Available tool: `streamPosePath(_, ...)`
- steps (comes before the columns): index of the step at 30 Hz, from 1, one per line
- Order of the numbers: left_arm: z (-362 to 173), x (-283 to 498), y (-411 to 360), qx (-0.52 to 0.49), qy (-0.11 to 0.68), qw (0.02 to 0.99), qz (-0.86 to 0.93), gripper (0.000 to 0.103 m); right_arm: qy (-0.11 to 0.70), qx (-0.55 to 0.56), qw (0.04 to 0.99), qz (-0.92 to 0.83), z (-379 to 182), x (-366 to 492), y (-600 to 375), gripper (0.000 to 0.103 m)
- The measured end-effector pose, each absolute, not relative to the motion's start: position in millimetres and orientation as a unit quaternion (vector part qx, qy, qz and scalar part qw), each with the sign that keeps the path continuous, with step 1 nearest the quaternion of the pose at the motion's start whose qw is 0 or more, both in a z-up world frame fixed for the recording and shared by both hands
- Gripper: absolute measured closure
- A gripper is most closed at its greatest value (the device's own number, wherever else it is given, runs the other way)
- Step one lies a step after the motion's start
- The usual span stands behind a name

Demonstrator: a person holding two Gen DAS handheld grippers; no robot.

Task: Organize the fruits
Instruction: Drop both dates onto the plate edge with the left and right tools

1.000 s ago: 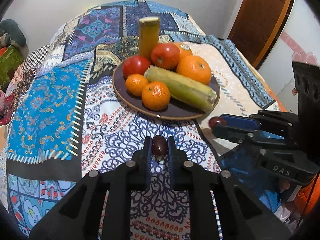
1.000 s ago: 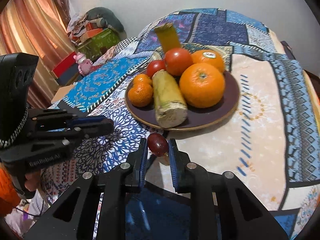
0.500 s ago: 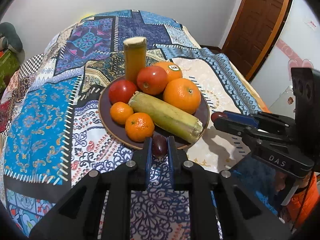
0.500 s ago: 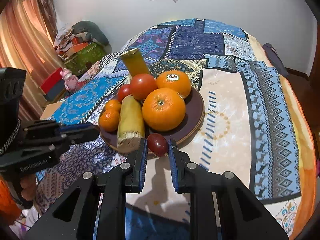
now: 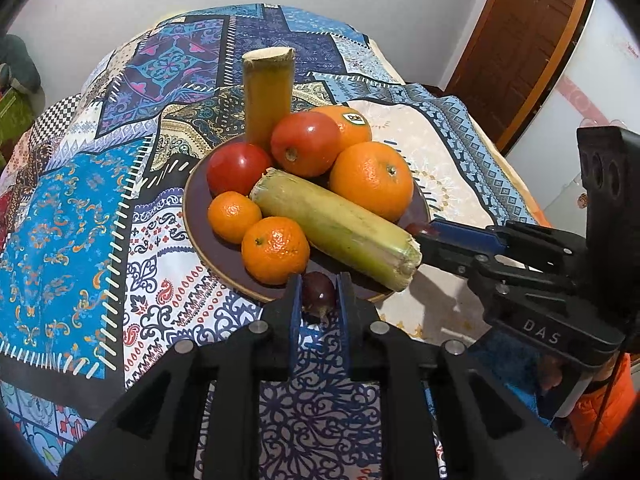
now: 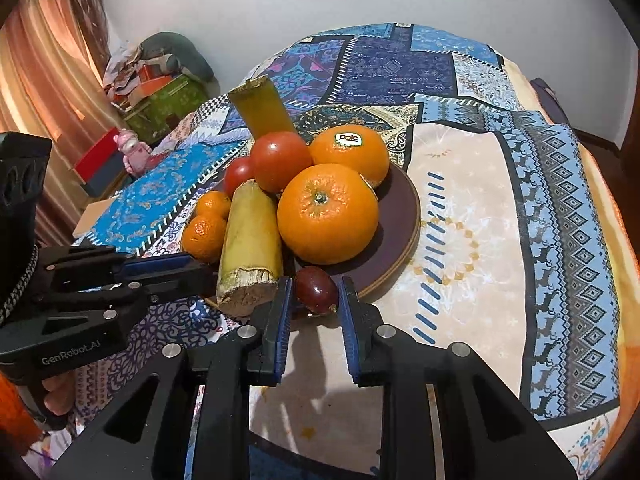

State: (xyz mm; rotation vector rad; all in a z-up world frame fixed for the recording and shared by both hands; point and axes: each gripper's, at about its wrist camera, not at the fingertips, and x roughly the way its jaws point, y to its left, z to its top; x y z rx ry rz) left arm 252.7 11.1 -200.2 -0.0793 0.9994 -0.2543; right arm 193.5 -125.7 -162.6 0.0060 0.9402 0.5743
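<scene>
A dark round plate [image 5: 196, 236] [image 6: 400, 216] on the patterned bedspread holds oranges [image 5: 372, 180], small tangerines [image 5: 275, 250], tomatoes [image 5: 306, 143] and two sugarcane pieces [image 5: 336, 226]. My left gripper [image 5: 318, 294] is shut on a dark grape [image 5: 318, 292] at the plate's near rim. My right gripper [image 6: 314, 290] holds another dark grape [image 6: 316, 288] between its jaws over the plate's near edge, beside the cane end [image 6: 248, 288]. Each gripper shows in the other's view, the right one [image 5: 424, 236] and the left one [image 6: 192, 268].
A brown door [image 5: 520, 40] stands at the far right of the left view. Boxes and a pink toy [image 6: 134, 148] lie beside the bed by the curtain. The bedspread [image 6: 500, 220] stretches to the right of the plate.
Both grippers have moved forward with their grapes, from short of the plate to its near rim. The plate and fruit look larger and closer.
</scene>
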Motion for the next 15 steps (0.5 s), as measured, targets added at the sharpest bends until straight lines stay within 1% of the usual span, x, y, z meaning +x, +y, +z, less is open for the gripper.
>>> streamPosePath(3,-199,252,10,-0.038,0.477,0.870,-0.119,0.080,0.450,0.007,0.851,0.271,-162,195,-128,0.077)
streamPosePath(4,-198,251,9,-0.037,0.476,0.871,-0.117,0.076,0.450,0.008,0.851,0.271,-162,194,-129,0.076)
streamPosePath(10,-180,238,13,-0.031,0.457,0.883,-0.104,0.076,0.433,0.019,0.860,0.270,-143,185,-138,0.075)
streamPosePath(15,-133,210,18,-0.024,0.395,0.915,-0.075,0.076,0.391,0.023,0.882,0.263,-105,168,-147,0.075)
